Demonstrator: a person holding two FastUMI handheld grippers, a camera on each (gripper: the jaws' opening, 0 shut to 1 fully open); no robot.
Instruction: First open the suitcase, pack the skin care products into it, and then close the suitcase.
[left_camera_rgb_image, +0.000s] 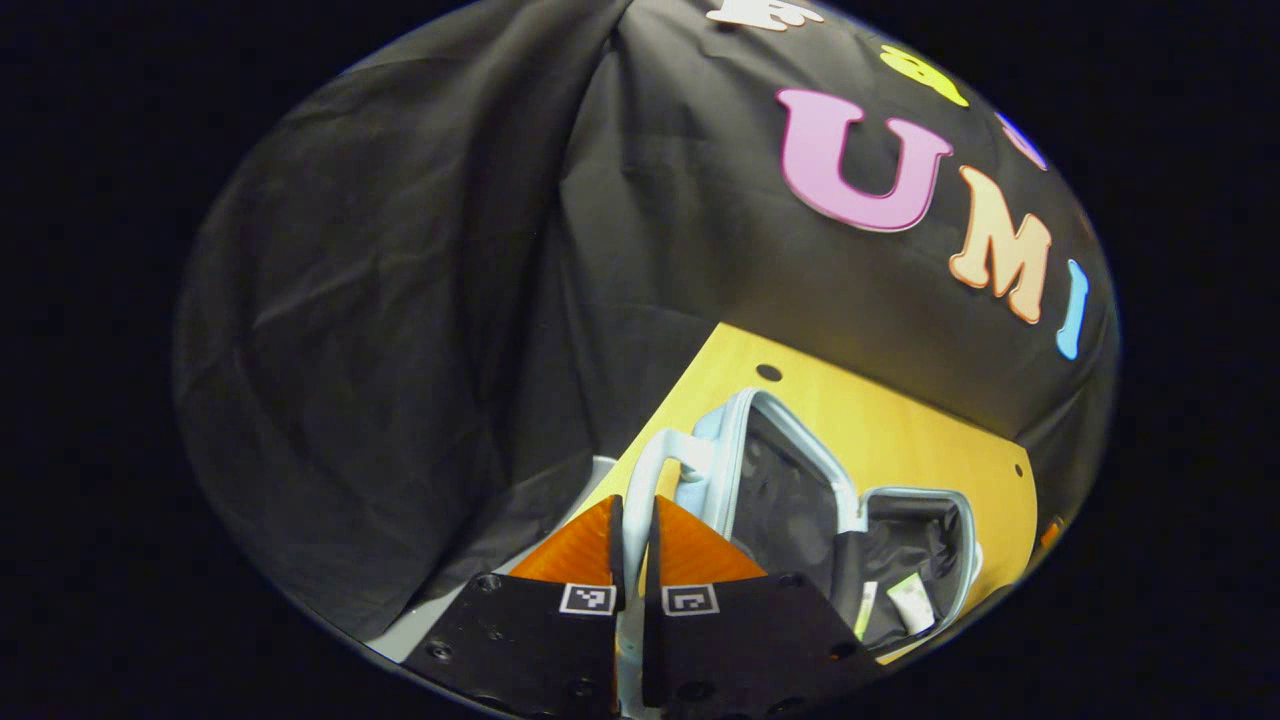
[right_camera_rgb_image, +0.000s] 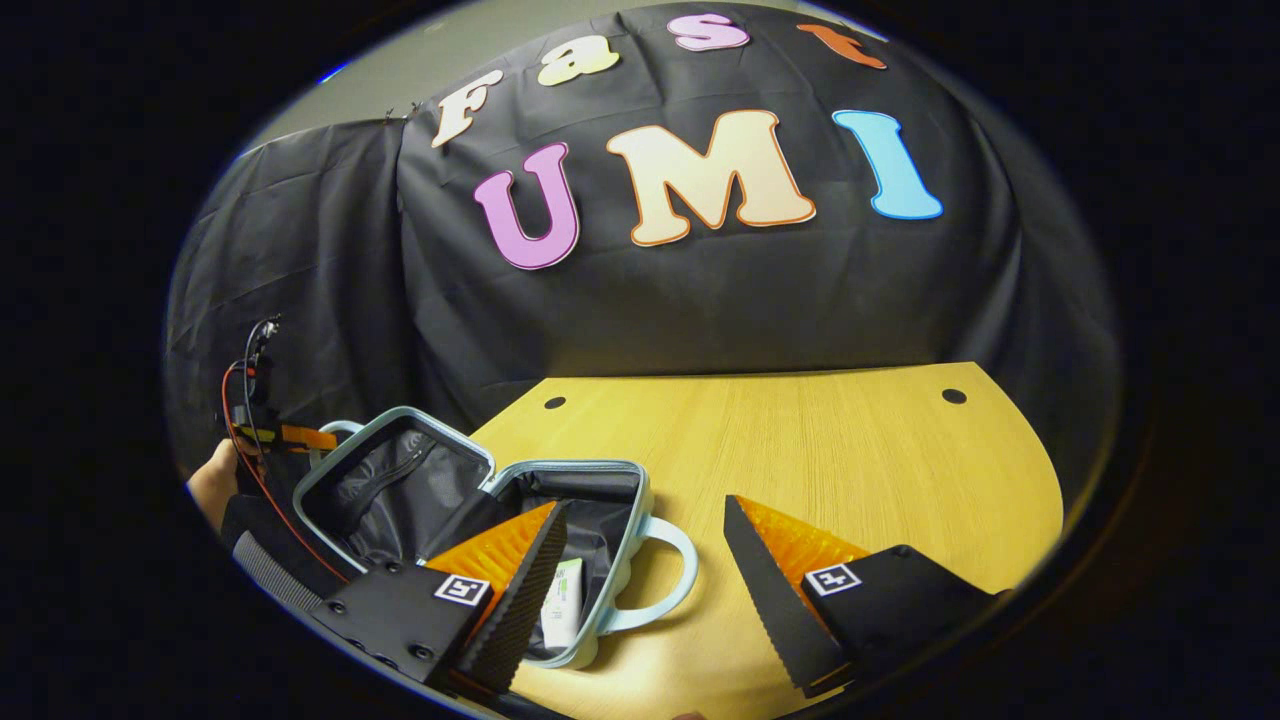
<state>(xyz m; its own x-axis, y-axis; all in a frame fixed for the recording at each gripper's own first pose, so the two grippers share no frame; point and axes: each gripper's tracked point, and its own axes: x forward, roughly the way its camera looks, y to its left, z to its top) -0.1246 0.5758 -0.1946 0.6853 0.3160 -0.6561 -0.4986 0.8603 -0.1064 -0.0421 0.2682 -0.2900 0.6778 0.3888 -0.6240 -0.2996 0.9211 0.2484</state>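
A light blue suitcase (right_camera_rgb_image: 560, 470) lies open on the yellow wooden table (right_camera_rgb_image: 850, 460), its dark-lined lid (right_camera_rgb_image: 390, 480) tilted up at the left. A white and green tube (right_camera_rgb_image: 565, 600) rests in the base. In the left gripper view the lid (left_camera_rgb_image: 790, 490) and base (left_camera_rgb_image: 920, 560) show with skin care products (left_camera_rgb_image: 910, 600) inside. My left gripper (left_camera_rgb_image: 635, 535) is shut on the lid's handle (left_camera_rgb_image: 650, 465). In the right gripper view that left gripper (right_camera_rgb_image: 300, 437) sits at the lid's far edge. My right gripper (right_camera_rgb_image: 645, 505) stands open above the base's handle (right_camera_rgb_image: 670, 580), holding nothing.
A person's hand (right_camera_rgb_image: 215, 480) with cables holds the left gripper at the far left. The black cloth wall (right_camera_rgb_image: 700, 300) rises just behind the table. Bare tabletop stretches to the right of the suitcase, with small round holes (right_camera_rgb_image: 953, 396) near its back edge.
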